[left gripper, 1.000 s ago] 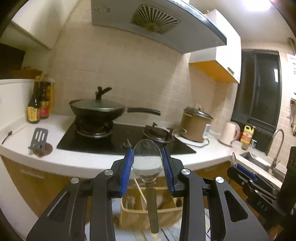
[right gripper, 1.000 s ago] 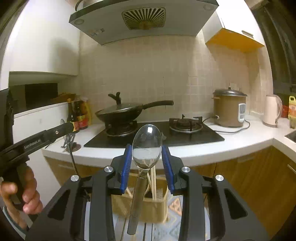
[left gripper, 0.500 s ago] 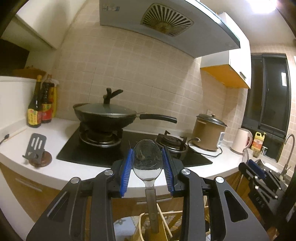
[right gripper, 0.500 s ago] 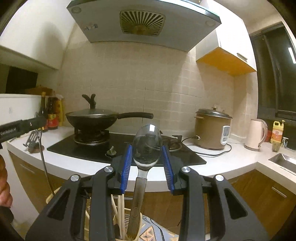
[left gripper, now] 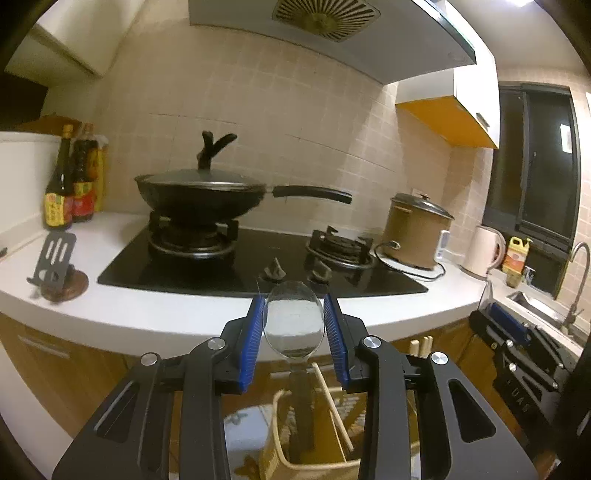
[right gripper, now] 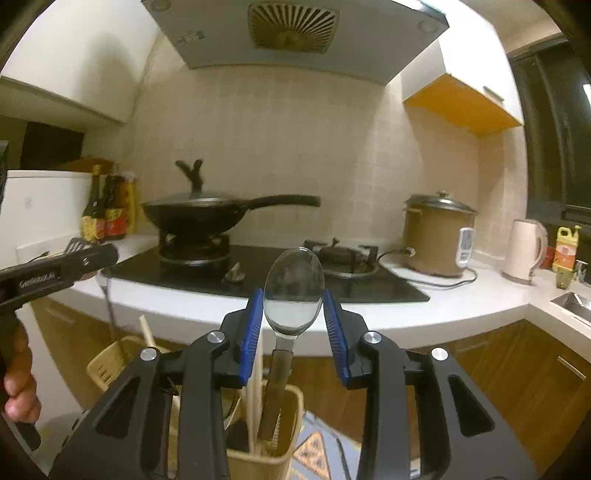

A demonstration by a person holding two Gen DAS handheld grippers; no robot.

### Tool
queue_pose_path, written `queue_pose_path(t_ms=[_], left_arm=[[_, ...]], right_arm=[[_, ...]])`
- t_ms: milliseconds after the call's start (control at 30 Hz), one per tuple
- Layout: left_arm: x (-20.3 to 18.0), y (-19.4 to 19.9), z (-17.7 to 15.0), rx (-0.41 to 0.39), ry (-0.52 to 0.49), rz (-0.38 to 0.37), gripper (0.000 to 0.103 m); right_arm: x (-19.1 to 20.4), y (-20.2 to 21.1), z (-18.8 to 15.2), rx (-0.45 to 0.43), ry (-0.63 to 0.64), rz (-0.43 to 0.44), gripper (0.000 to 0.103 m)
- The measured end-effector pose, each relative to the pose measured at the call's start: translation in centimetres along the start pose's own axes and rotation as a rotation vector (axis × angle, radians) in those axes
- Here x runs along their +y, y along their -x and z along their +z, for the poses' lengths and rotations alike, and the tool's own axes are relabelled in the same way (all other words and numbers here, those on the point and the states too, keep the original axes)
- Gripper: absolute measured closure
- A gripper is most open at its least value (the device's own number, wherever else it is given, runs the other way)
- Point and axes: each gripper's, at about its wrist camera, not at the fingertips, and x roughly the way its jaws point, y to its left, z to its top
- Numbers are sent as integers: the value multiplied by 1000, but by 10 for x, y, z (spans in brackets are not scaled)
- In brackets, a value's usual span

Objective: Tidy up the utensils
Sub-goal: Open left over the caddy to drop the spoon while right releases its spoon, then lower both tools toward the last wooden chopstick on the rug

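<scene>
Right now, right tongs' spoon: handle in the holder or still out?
In. The spoon stands upright between the right tongs; its handle drops below the rim of the beige holder, beside the chopsticks.

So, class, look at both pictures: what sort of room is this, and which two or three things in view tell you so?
A home kitchen, most likely. A lidded wok sits on a gas hob under an extractor hood, and a rice cooker and a kettle stand on the white counter.
</scene>
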Motion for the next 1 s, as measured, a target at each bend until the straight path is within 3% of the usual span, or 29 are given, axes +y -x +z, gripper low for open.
queue_pose_path(t_ms=[100, 333, 567, 767, 1000], left_arm=[[4, 12, 0, 7, 21, -18, 61], [13, 57, 1, 36, 60, -31, 61], [10, 103, -4, 98, 34, -13, 60], [2, 131, -12, 189, -42, 51, 60], [8, 136, -42, 348, -42, 67, 58]], right_arm=[[-1, 13, -2, 15, -1, 30, 44], [-3, 58, 4, 48, -17, 88, 44], [17, 90, 10, 178, -8, 185, 44], [38, 97, -8, 359, -13, 275, 44], [74, 93, -62, 616, 21, 366, 44]])
